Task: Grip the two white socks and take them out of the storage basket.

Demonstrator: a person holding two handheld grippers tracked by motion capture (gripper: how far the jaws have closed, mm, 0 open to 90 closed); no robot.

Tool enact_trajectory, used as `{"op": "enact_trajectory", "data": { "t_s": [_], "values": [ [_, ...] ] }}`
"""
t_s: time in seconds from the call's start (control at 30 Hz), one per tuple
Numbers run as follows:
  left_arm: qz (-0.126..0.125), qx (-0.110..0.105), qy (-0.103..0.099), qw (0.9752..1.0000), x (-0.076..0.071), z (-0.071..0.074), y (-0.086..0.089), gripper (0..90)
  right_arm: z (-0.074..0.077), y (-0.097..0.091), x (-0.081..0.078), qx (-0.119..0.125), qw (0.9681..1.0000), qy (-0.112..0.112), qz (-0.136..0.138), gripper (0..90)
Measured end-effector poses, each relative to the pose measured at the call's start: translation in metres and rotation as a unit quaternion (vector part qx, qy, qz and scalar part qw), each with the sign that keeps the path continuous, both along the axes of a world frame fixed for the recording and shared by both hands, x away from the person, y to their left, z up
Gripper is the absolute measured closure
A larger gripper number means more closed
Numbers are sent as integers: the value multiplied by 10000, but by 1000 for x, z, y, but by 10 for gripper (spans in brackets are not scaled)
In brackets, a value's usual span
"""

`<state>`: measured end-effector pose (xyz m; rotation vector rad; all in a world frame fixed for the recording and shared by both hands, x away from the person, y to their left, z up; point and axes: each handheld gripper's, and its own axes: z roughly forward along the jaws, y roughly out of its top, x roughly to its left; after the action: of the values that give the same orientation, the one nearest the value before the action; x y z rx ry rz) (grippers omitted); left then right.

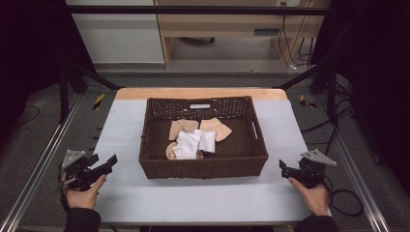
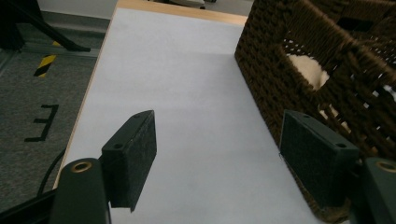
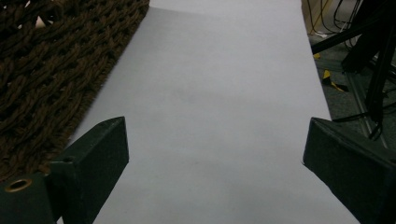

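Both grippers sit at the near table corners, held low: left gripper [image 1: 107, 165] with jaws spread wide on nothing, right gripper [image 1: 285, 169] likewise spread and empty in its own view. Between them stands a dark wicker basket [image 1: 203, 168], and in it a loose heap of small cloth pieces, white cloths [image 1: 194, 143] lying over peach cloths [image 1: 216, 128], near the basket's middle. Judged soft, light, limp; they will drape and may cling together, so pinch a raised fold or free corner from above. Basket walls are tall and stiff: entry only over the rim. Pale table top [image 1: 203, 200] lies bare at either side and in front, good room for laying pieces out.
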<state>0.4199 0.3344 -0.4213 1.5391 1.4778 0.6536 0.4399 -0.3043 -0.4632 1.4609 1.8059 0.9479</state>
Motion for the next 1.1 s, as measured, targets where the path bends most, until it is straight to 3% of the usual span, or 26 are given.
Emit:
{"op": "enact_trajectory", "data": {
  "t_s": [0.43, 0.57, 0.7, 0.83, 1.1],
  "values": [
    [-177, 19, -383, 9991, 5, 33, -12, 329, 0, 1, -1, 0, 10000, 35, 5, 77],
    [-271, -6, -649, 9975, 13, 53, -20, 337, -1, 3, -1, -2, 10000, 87, 49, 76],
    [-302, -48, -763, 9966, 18, 61, -26, 339, -1, 3, -1, 0, 10000, 74, 33, 77],
    [-397, -111, -815, 9958, 23, 68, -38, 345, 0, 3, -2, -23, 9999, 112, 54, 78],
    [-635, 24, -853, 9943, 36, 78, -70, 348, 1, 3, -3, -89, 9999, 77, 26, 81]
  ]
}}
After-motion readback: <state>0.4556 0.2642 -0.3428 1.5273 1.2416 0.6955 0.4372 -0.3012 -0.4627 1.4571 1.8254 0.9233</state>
